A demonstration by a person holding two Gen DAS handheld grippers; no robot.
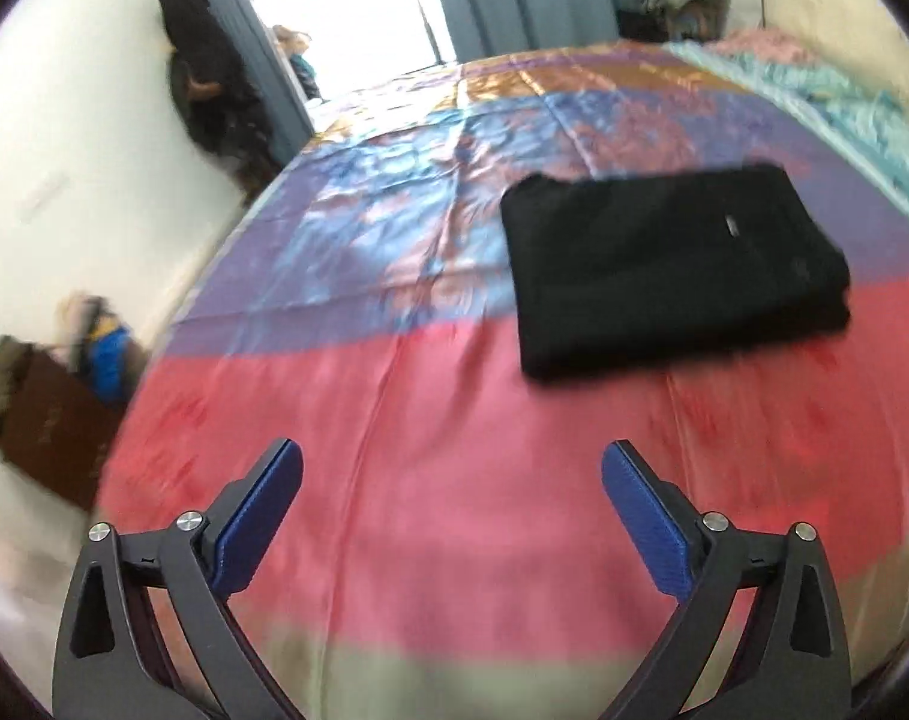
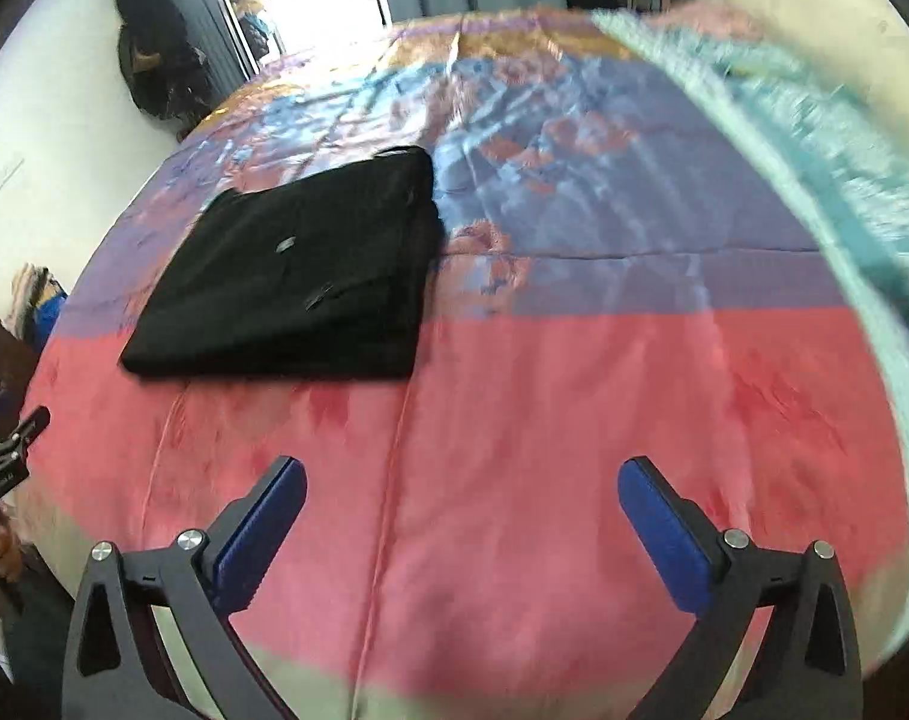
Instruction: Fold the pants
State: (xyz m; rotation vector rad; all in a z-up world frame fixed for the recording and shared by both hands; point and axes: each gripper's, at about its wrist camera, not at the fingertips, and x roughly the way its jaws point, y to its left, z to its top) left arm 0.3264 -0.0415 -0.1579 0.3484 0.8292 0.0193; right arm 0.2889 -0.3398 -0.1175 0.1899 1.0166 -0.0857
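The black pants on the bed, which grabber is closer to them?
Hard to call; they look about equally far. The left gripper sits back with the black pants ahead to its right. The right gripper has them ahead to its left. Both are open, touching nothing.

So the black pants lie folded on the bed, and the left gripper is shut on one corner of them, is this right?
Not quite. The pants do lie folded on the bed, but the left gripper is open and holds nothing; it is above the bed, apart from them. The left wrist view shows this. The right gripper is open too.
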